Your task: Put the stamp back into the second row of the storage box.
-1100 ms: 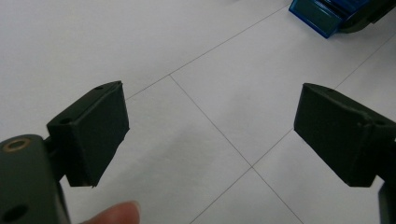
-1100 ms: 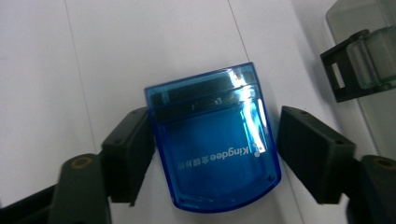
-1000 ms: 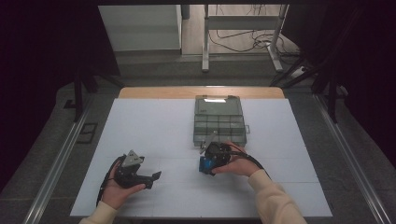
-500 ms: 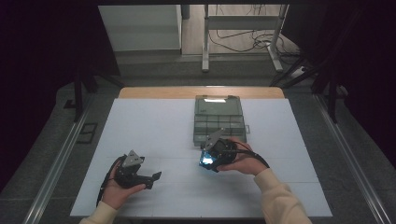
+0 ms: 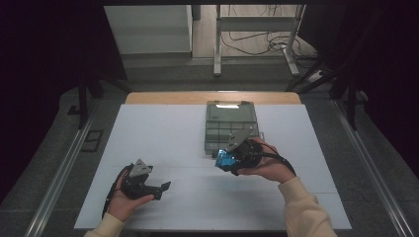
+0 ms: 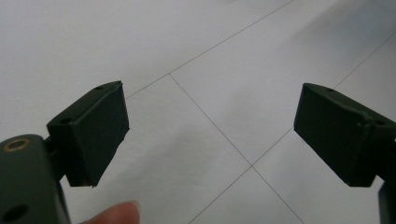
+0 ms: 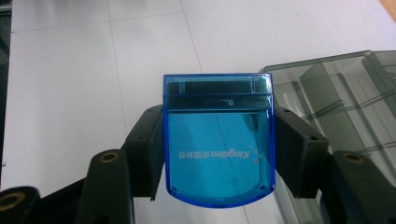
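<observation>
- The left gripper (image 5: 165, 186) rests low on the white table (image 5: 163, 133) at the near left, its jaws spread wide with nothing between them; in the left gripper view there is bare tabletop past the pads. It poses little risk where it lies.
- Further in, the right gripper (image 7: 218, 144) pinches a small translucent blue plastic case (image 7: 218, 140) by its two side walls, held above the table just in front of the organiser box (image 5: 230, 126). In the high view the blue case (image 5: 226, 160) sits at the box's near edge.
- Likely trouble: the case's walls are smooth and its lower corners rounded, so it may well twist or slide out between the pads if the hand tilts or the squeeze eases.
- A hard squeeze could flex the thin plastic or pop its hinged lid strip.
- Swinging it toward the box could knock the case against the near wall.
- Contents of the blue case: I cannot tell; only print on its face is visible.
- The smoky-clear organiser box has divided compartments, and those in the right gripper view look empty.
</observation>
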`<state>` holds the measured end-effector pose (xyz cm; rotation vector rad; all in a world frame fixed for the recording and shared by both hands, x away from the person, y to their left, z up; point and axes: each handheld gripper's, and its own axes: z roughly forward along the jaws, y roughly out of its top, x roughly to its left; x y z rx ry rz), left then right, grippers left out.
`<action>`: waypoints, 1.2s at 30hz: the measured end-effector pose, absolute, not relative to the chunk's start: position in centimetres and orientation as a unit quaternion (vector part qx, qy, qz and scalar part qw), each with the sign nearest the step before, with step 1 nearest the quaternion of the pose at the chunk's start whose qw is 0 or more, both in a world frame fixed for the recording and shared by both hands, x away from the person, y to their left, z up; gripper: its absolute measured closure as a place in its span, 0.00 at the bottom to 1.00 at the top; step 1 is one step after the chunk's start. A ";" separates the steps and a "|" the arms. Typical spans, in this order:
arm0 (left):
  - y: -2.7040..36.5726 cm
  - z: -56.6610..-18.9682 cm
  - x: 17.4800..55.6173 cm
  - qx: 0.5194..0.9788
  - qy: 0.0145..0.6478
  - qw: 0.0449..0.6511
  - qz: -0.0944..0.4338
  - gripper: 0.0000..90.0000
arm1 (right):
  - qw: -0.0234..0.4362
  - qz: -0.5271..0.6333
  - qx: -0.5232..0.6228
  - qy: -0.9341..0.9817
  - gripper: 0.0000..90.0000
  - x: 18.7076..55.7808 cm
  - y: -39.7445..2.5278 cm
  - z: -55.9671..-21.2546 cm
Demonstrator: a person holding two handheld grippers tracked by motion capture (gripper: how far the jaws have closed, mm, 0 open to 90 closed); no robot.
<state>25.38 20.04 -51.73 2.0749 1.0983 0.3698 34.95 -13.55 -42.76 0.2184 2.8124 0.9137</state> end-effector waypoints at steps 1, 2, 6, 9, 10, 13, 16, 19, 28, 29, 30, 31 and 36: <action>20.0 -51.7 25.4 0.809 0.430 0.374 0.144 0.12 | 0.089 0.306 0.073 0.945 0.46 35.0 -13.6 -42.8; 20.0 -51.7 25.4 0.809 0.430 0.374 0.144 0.12 | 0.089 0.306 0.073 0.945 0.46 35.0 -13.6 -42.8; 20.0 -51.7 25.4 0.812 0.427 0.371 0.144 0.12 | 0.088 0.300 0.074 0.947 0.46 35.2 -13.4 -43.1; 19.9 -51.7 25.4 0.812 0.427 0.371 0.144 0.12 | 0.087 0.296 0.075 0.948 0.46 35.3 -13.3 -43.2; 19.9 -51.7 25.4 0.812 0.427 0.371 0.144 0.12 | 0.087 0.296 0.075 0.948 0.46 35.3 -13.3 -43.2; 19.9 -51.7 25.4 0.812 0.427 0.371 0.144 0.12 | 0.083 0.297 0.077 0.948 0.46 35.5 -13.2 -43.4; 19.9 -51.6 25.4 0.811 0.428 0.373 0.145 0.12 | 0.080 0.301 0.085 0.946 0.46 36.5 -13.1 -43.5; 20.0 -51.6 25.4 0.810 0.428 0.374 0.145 0.12 | 0.086 0.292 0.086 0.949 0.46 37.6 -13.0 -43.3; 19.9 -51.6 25.4 0.811 0.426 0.374 0.143 0.12 | 0.085 0.287 0.089 0.950 0.46 40.4 -12.9 -42.9; 20.0 -51.6 25.4 0.811 0.426 0.375 0.143 0.12 | 0.084 0.285 0.088 0.951 0.46 40.9 -12.7 -42.9; 20.0 -51.6 25.4 0.811 0.427 0.375 0.143 0.12 | 0.084 0.283 0.089 0.951 0.46 41.2 -12.6 -42.9; 20.0 -51.6 25.4 0.810 0.427 0.375 0.143 0.12 | 0.084 0.283 0.089 0.951 0.46 41.2 -12.6 -42.9; 20.0 -51.6 25.4 0.810 0.427 0.375 0.144 0.12 | 0.086 0.275 0.094 0.953 0.46 42.9 -12.5 -43.0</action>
